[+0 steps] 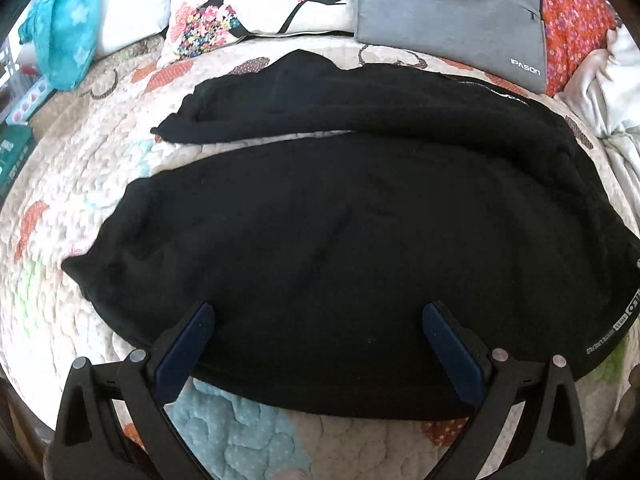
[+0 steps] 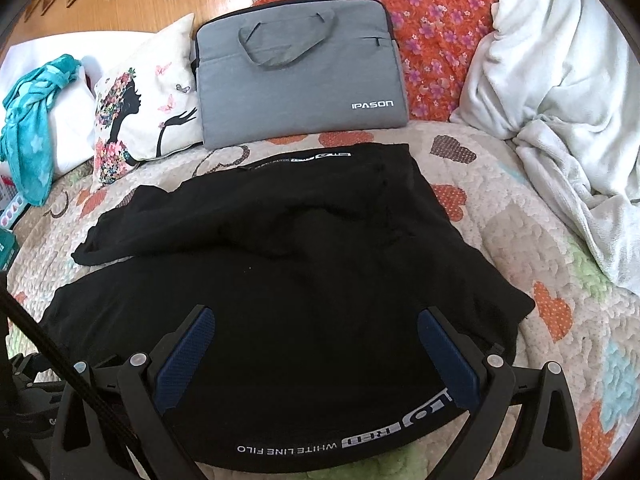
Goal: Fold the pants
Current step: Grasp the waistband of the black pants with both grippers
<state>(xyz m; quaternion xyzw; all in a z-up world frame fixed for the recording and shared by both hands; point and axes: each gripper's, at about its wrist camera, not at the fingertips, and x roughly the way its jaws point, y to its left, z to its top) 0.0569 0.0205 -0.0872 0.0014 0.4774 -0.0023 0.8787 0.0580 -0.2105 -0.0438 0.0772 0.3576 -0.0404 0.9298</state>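
Note:
Black pants (image 1: 340, 232) lie spread on a quilted bed cover (image 1: 80, 200), their two legs side by side running left, with a narrow gap between them. A white-lettered stripe runs along the near edge (image 2: 320, 442). My left gripper (image 1: 320, 320) is open and empty, its blue pads over the near leg's edge. My right gripper (image 2: 316, 320) is open and empty above the pants (image 2: 300, 280) near the lettered end.
A grey laptop bag (image 2: 300, 84) and a printed pillow (image 2: 148, 112) lie at the far side. A white blanket (image 2: 560, 100) is bunched at the right. A teal cloth (image 2: 32, 128) lies at the far left. Boxes (image 1: 16, 132) stand beyond the left bed edge.

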